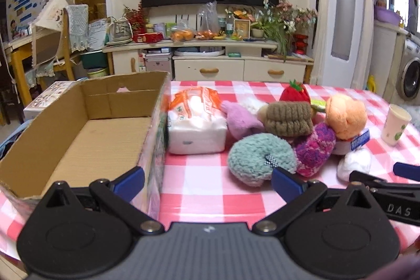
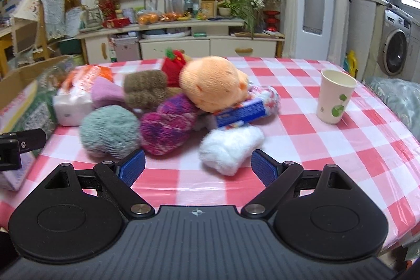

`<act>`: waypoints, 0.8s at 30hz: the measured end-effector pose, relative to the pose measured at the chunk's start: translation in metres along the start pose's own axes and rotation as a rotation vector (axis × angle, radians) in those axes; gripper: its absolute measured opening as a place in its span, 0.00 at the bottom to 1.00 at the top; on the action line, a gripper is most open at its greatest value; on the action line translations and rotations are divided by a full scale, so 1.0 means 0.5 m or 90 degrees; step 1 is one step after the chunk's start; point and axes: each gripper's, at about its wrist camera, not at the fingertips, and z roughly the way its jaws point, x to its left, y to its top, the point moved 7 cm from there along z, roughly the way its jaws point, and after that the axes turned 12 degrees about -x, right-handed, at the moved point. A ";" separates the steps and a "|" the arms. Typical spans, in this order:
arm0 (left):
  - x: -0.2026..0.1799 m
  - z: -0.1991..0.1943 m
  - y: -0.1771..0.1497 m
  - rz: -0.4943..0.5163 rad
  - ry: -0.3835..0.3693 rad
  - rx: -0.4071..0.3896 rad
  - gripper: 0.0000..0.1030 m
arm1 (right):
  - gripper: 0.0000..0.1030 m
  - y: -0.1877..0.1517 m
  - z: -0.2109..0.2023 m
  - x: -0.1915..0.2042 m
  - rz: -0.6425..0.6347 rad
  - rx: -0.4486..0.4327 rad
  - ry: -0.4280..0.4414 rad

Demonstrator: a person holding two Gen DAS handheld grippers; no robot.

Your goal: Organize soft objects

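Note:
A pile of soft things lies on the checked table: a teal fluffy ring (image 1: 258, 158) (image 2: 110, 131), a purple knit piece (image 1: 315, 148) (image 2: 168, 129), an orange knit hat (image 1: 346, 116) (image 2: 212, 83), a brown knit piece (image 1: 287, 118) (image 2: 145, 89), a white fluffy piece (image 1: 354, 165) (image 2: 231, 147) and a tissue pack (image 1: 197, 122) (image 2: 74, 99). An open, empty cardboard box (image 1: 86, 138) stands to the left. My left gripper (image 1: 207, 183) is open and empty in front of the teal ring. My right gripper (image 2: 198, 167) is open and empty just before the white piece.
A paper cup (image 2: 334, 96) (image 1: 395, 125) stands on the right side of the table. A red strawberry plush (image 1: 295, 92) and a pink piece (image 1: 240, 120) lie at the back of the pile. A TV cabinet (image 1: 210, 54) is beyond the table.

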 end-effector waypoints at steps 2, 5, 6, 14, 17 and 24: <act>0.019 -0.012 0.005 -0.009 -0.002 -0.002 0.99 | 1.00 0.009 -0.015 0.016 -0.003 -0.008 0.012; 0.040 -0.031 0.014 -0.002 0.017 -0.014 0.99 | 1.00 0.015 -0.033 0.042 -0.002 -0.017 0.037; 0.049 -0.037 0.015 -0.003 0.018 -0.018 0.99 | 1.00 0.016 -0.039 0.050 -0.003 -0.019 0.044; 0.119 -0.073 0.021 -0.013 0.063 -0.042 0.99 | 1.00 0.029 -0.085 0.113 -0.035 -0.037 0.091; 0.139 -0.079 0.019 -0.012 0.082 -0.048 0.99 | 1.00 0.027 -0.093 0.130 -0.044 -0.031 0.108; 0.163 -0.083 0.015 -0.016 0.101 -0.052 0.99 | 1.00 0.042 -0.130 0.175 -0.049 -0.049 0.139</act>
